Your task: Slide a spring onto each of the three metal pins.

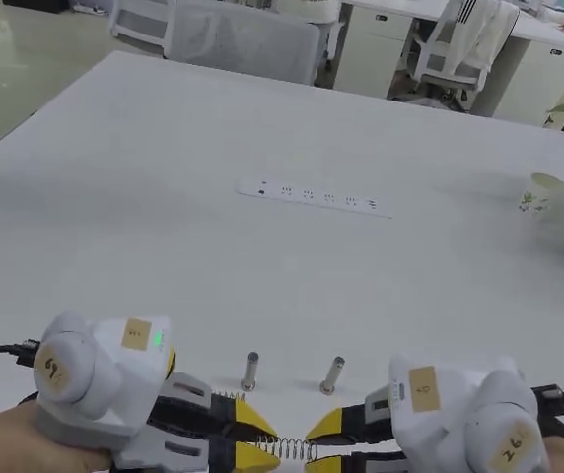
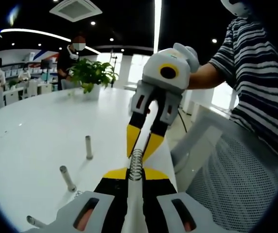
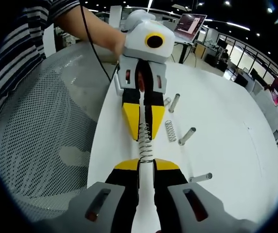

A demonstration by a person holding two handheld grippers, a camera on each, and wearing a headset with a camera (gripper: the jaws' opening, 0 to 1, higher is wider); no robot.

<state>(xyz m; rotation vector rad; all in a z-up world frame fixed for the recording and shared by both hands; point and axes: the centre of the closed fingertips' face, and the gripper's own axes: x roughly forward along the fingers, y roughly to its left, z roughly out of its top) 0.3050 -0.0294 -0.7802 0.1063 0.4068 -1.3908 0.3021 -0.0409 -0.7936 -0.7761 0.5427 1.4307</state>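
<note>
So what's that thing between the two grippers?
A spring, its ends pinched in the left gripper and the right gripper; clearest in the right gripper view.

My left tongs (image 2: 135,173), right tongs (image 3: 146,164): yellow tips, black shanks, white bodies. Silvery coiled wire spring (image 3: 145,138). Shiny grey metal pins (image 1: 249,371), plain white table (image 1: 164,177). I see sleeve (image 2: 246,58) black-and-white striped.
</note>
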